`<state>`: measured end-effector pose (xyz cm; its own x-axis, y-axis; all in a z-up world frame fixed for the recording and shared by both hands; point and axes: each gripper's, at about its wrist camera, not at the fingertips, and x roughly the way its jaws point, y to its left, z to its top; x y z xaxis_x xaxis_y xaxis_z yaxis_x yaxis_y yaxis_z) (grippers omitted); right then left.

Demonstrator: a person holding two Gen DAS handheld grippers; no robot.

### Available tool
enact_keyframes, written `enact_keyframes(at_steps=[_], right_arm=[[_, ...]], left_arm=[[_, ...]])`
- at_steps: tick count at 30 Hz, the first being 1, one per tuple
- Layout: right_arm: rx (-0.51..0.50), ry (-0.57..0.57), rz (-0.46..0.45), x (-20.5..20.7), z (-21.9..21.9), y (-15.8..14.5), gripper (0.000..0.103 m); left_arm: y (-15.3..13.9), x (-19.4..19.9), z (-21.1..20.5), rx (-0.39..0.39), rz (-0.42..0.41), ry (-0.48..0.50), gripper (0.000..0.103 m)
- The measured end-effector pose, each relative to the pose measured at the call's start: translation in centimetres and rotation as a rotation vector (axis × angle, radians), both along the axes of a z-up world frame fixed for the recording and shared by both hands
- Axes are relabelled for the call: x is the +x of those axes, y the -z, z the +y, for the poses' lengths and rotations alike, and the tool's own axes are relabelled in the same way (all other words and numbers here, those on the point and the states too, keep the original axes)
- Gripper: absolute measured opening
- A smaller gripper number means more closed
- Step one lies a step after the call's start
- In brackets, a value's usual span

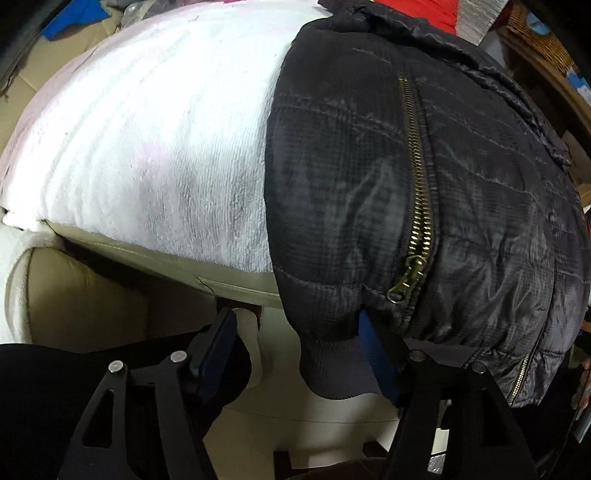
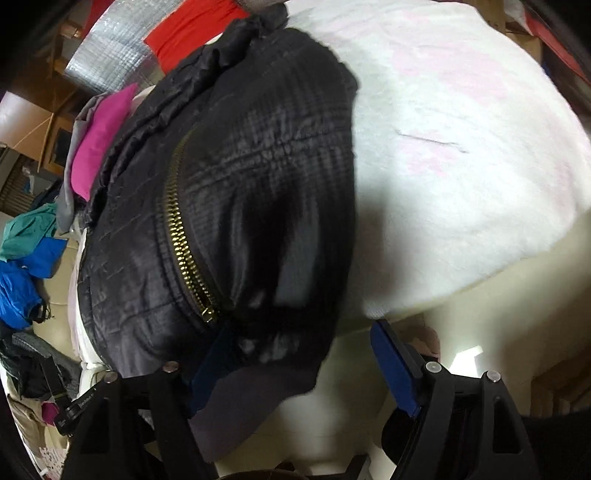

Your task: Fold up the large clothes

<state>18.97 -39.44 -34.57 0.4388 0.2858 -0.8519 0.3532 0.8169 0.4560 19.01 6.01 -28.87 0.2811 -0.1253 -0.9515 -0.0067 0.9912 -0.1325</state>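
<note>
On the white blanket (image 1: 155, 147) the black jacket (image 1: 424, 184) lies lengthwise, hem toward both grippers; both fingers spread.

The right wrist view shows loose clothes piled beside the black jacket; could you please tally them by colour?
Pink: 1, a cloth against the black jacket.
Grey: 1, a cloth under the pink one.
Teal: 1, a garment.
Blue: 1, a garment.
Red: 1, a cloth behind the jacket.
Total: 5; more may be hidden.
</note>
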Motion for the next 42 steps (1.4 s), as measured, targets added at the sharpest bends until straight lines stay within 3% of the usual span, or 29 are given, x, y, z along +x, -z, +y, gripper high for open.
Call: enact_keyframes(at_steps=[4, 5, 6, 8, 11, 15, 17, 18, 19, 21, 24, 26, 28, 29, 30, 31, 33, 39, 42], right_arm=[[0.061, 0.009, -0.014, 0.1, 0.1, 0.7, 0.080], [0.091, -0.017, -0.026, 0.1, 0.3, 0.7, 0.078], [0.126, -0.055, -0.037, 0.2, 0.8, 0.7, 0.074], [0.072, -0.101, -0.050, -0.1, 1.8, 0.2, 0.072], [0.007, -0.164, -0.075, -0.6, 3.2, -0.6, 0.058], [0.025, -0.202, -0.130, -1.3, 3.4, -1.4, 0.057], [0.037, -0.198, -0.096, -1.0, 3.3, -0.9, 0.059], [0.063, -0.182, -0.063, -0.9, 3.1, -0.2, 0.062], [0.076, -0.172, -0.037, -0.7, 3.1, 0.2, 0.068], [0.072, -0.173, 0.031, -0.2, 3.6, 1.1, 0.071], [0.026, -0.209, 0.039, 0.3, 4.5, 1.6, 0.071], [0.003, -0.233, 0.020, 0.3, 5.0, 1.3, 0.063], [-0.032, -0.266, -0.021, 0.1, 6.0, 0.4, 0.037], [-0.072, -0.285, -0.047, -0.3, 6.5, -0.3, 0.031], [-0.105, -0.292, -0.069, -0.7, 6.8, -0.9, 0.019], [-0.128, -0.290, -0.090, -1.0, 7.0, -1.5, 0.013], [-0.122, -0.275, -0.135, -1.7, 7.2, -2.7, 0.013], [-0.055, -0.302, -0.343, -3.8, 8.9, -7.2, 0.013], [-0.031, -0.293, -0.333, -3.2, 8.2, -7.1, 0.013]], left_arm=[[0.2, 0.0, 0.1, -0.011, -0.013, 0.010, 0.069], [0.3, -0.1, 0.0, -0.019, -0.014, 0.014, 0.067], [0.2, -0.3, 0.0, -0.033, -0.016, 0.022, 0.057], [0.2, -1.0, 0.0, -0.062, -0.023, 0.049, 0.042], [0.0, -1.7, -0.8, -0.043, -0.041, 0.074, 0.040], [0.0, -2.0, -1.0, -0.046, -0.039, 0.073, 0.039], [0.2, -1.8, -1.1, -0.049, -0.028, 0.065, 0.042], [0.5, -1.6, -1.1, -0.050, -0.016, 0.064, 0.050], [1.4, -1.0, -1.6, -0.055, 0.015, 0.066, 0.055], [3.1, -0.3, -2.0, -0.051, 0.082, 0.072, 0.061], [4.2, -0.4, -2.9, -0.061, 0.128, 0.108, 0.061], [4.5, -0.4, -3.4, -0.061, 0.125, 0.126, 0.061], [4.3, -0.4, -3.6, -0.069, 0.104, 0.136, 0.052], [4.0, -0.6, -3.6, -0.067, 0.094, 0.137, 0.039], [3.7, -0.7, -3.6, -0.064, 0.085, 0.134, 0.030], [3.3, -1.0, -3.3, -0.070, 0.078, 0.133, 0.026], [2.4, -1.4, -3.2, -0.096, 0.055, 0.134, 0.011], [-1.7, -3.2, -3.7, -0.206, -0.062, 0.194, 0.008], [-2.2, -3.3, -3.6, -0.232, -0.080, 0.200, 0.008]])
